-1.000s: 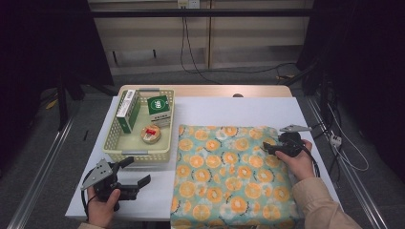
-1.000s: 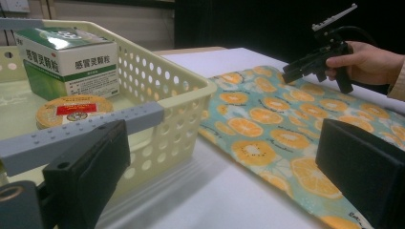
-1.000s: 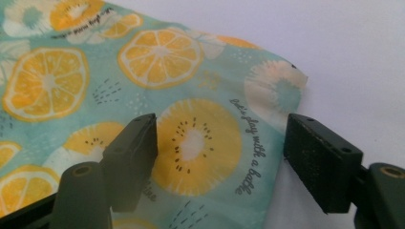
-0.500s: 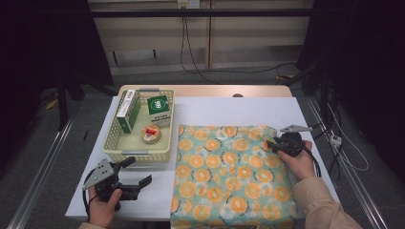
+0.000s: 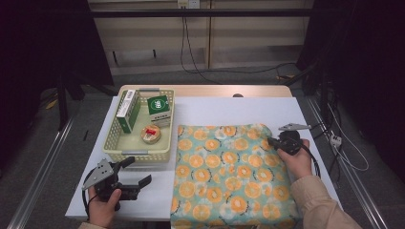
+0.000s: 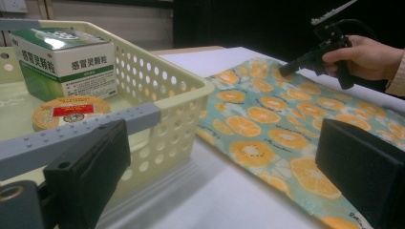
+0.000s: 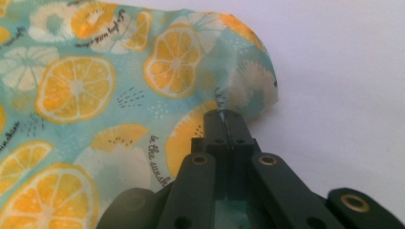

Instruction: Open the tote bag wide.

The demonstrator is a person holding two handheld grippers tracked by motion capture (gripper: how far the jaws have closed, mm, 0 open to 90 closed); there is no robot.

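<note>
Orange-print cloth (image 5: 229, 176) lies flat on the white table (image 5: 229, 112), right of the basket (image 5: 125, 151); its far right corner is bunched up, pinched in the right gripper (image 7: 224, 117), whose jaws have just been closing. Left gripper (image 5: 136, 172) rests near the basket, jaws wide, holding nothing

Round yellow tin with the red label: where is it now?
High view: the round yellow tin lies inside the cream plastic basket at table left, just in front of the green-and-white box.

Right tongs (image 7: 224, 119) just closed tight, left tongs (image 5: 136, 172) spread wide
</note>
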